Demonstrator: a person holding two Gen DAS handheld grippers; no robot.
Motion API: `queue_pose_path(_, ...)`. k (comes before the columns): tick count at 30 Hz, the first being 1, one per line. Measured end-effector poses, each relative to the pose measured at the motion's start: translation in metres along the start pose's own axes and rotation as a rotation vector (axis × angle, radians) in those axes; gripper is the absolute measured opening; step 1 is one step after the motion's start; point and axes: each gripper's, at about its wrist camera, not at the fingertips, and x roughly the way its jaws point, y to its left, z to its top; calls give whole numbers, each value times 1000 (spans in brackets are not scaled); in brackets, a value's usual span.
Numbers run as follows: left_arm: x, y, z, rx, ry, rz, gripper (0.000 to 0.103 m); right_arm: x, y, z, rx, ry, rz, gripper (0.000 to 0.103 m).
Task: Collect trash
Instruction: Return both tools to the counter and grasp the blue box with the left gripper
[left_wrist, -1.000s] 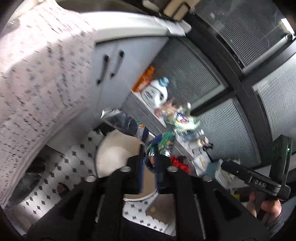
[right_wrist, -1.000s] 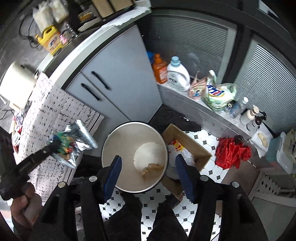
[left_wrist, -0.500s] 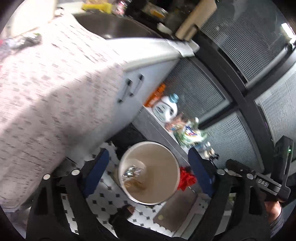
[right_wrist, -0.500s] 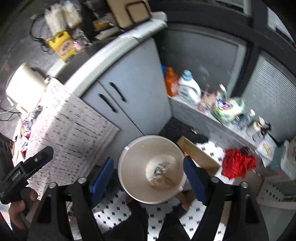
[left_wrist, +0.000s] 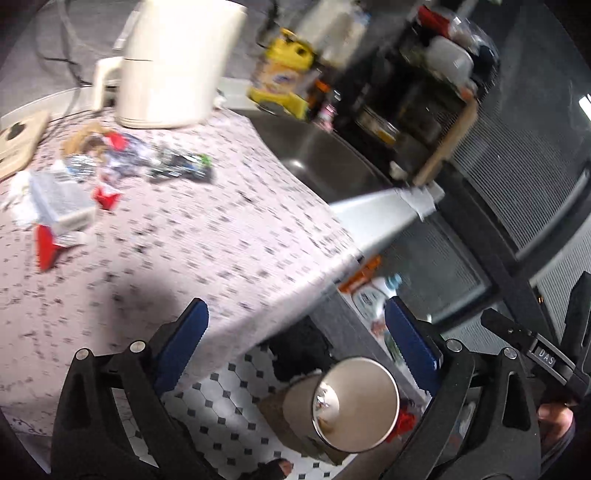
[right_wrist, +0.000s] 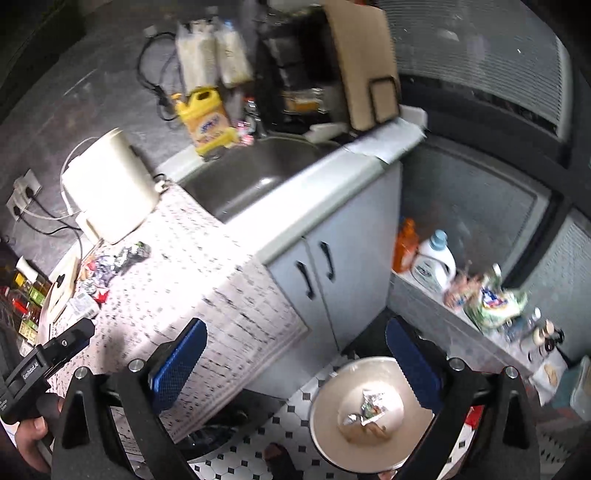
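Note:
A round beige trash bin (right_wrist: 328, 402) stands on the tiled floor beside the table, with crumpled foil wrappers (right_wrist: 365, 408) lying in it. More trash (left_wrist: 110, 166), wrappers, red scraps and a small box, sits in a pile on the patterned tablecloth (left_wrist: 229, 240) near the kettle. My left gripper (left_wrist: 297, 345) hangs over the table's corner, above and to the left of the bin (left_wrist: 373, 391), its jaws opening with nothing between them. My right gripper (right_wrist: 295, 362) hovers over the bin and the table's edge, its jaws also opening and empty. The trash pile (right_wrist: 107, 266) lies far left of it.
A cream kettle (left_wrist: 173, 62) stands behind the pile, with a cutting board to its left. A steel sink (right_wrist: 251, 177) and a yellow bottle (right_wrist: 207, 125) lie beyond the table. Grey cabinet doors (right_wrist: 332, 266), detergent bottles (right_wrist: 432, 262) and clutter on a low ledge surround the bin.
The left gripper let go of a foil wrapper, which now lies in the bin. Both grippers opened wide, rose and swung from the bin toward the tabletop.

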Motion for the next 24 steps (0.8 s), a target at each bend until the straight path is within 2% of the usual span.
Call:
queue_pose_path(12, -40, 105, 30, -137, -108, 136, 95, 21, 103, 11, -134, 7, 73, 95)
queue_pose_path(18, -51, 160, 42, -237, -132, 139, 95, 40, 139, 14, -160, 40, 126, 95)
queue_pose_path(21, -51, 189, 46, -306, -125, 97, 88, 52, 155, 14, -163, 66, 142, 95)
queue_pose_path(24, -42, 210, 52, -357, -96, 69, 75, 60, 168, 13, -171, 74, 156, 95)
